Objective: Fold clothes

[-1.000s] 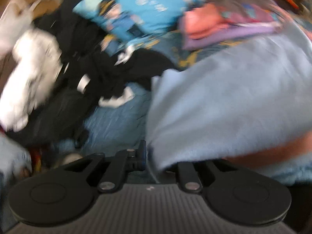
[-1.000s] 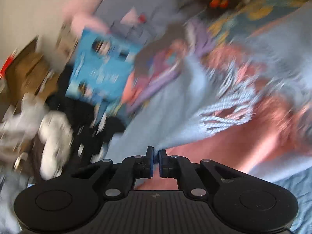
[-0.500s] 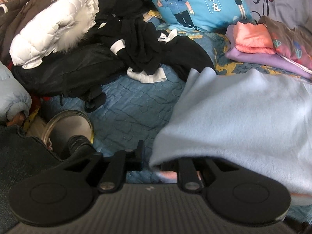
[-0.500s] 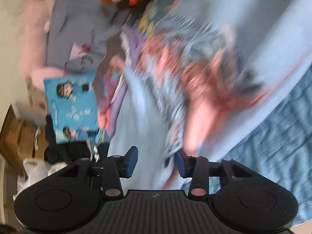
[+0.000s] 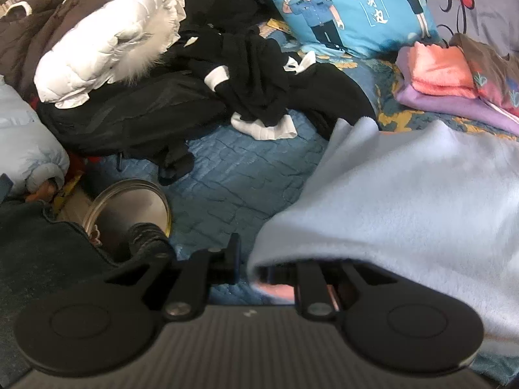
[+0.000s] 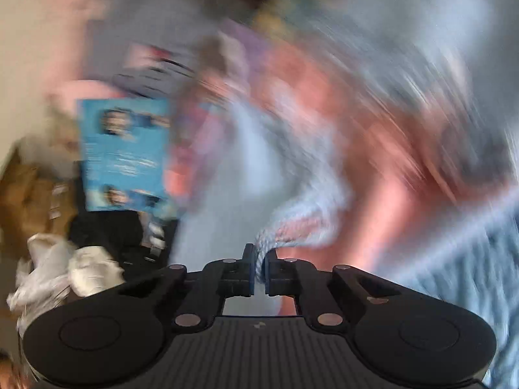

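Observation:
A light blue fleece garment [image 5: 405, 194] with a pink inner side lies on the blue quilted bed and drapes over the right finger of my left gripper [image 5: 266, 259]. The left jaws stand wide apart and its left finger is bare. In the right wrist view, which is badly blurred, my right gripper [image 6: 258, 265] is shut on the knitted light blue edge of the same garment [image 6: 292, 227]. The garment's pink inside [image 6: 373, 178] spreads ahead of the right gripper.
A pile of black clothes [image 5: 227, 74], a white puffy jacket [image 5: 107, 42] and a brown coat lie at the back left. A blue cartoon pillow [image 5: 350, 9] and folded orange and purple clothes [image 5: 438, 81] sit at the back. A round metal container [image 5: 129, 210] stands beside the bed, front left.
My right gripper was open half a second ago and has closed on the garment's knitted edge while moving fast. The left gripper has hardly moved over the last half second.

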Tool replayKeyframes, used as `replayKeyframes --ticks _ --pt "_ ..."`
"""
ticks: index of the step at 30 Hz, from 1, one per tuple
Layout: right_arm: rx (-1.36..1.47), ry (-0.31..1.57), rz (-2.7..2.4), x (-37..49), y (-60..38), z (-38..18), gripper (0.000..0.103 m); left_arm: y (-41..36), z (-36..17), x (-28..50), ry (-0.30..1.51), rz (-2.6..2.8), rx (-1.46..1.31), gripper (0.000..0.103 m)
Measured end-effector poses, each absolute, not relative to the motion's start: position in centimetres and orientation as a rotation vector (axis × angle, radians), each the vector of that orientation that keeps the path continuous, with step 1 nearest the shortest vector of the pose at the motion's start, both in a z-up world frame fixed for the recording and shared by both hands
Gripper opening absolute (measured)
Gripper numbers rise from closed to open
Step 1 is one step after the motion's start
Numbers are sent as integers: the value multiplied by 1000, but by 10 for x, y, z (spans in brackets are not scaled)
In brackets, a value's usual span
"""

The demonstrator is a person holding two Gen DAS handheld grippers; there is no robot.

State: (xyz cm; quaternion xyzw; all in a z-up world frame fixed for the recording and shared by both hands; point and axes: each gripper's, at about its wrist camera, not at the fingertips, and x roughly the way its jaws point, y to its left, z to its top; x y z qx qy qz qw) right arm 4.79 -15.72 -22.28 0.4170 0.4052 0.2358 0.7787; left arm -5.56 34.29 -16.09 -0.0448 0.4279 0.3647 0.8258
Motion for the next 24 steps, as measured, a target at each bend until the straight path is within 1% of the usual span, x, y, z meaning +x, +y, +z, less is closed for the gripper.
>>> replayKeyframes --ticks 2,3,4,7,9,10,11,12,13,15,19,21,24 --pt "812 781 583 42 -157 -197 5 343 -160 -56 908 783 -90 17" --pt "768 782 601 39 -158 -192 5 343 -160 -56 909 786 -88 17" --pt "724 833 589 38 -158 -195 6 343 -160 -55 911 789 -87 17" --pt "484 1178 378 44 -151 -235 12 343 -160 -56 910 793 -92 17" --pt "509 1217 266 42 -167 -248 9 343 -160 -56 912 789 -92 17" --pt "591 1166 257 40 -180 -244 18 342 -159 -57 910 786 -91 17" --pt "620 1104 254 41 -185 -234 25 341 -159 -57 908 783 -91 17" --pt "641 1043 251 43 -190 -224 41 341 -158 -58 905 782 -88 17" --pt "605 979 262 49 -188 -211 51 340 -158 -58 904 783 -86 17" --pt "517 878 289 67 -177 -191 57 340 -158 -57 905 788 -84 18" --pt "427 801 334 129 -141 -181 57 338 -158 -57 900 789 -84 18" --pt "446 794 325 166 -119 -188 57 338 -159 -57 902 789 -81 18" --pt "449 835 287 217 -90 -204 54 338 -159 -56 908 788 -82 18"
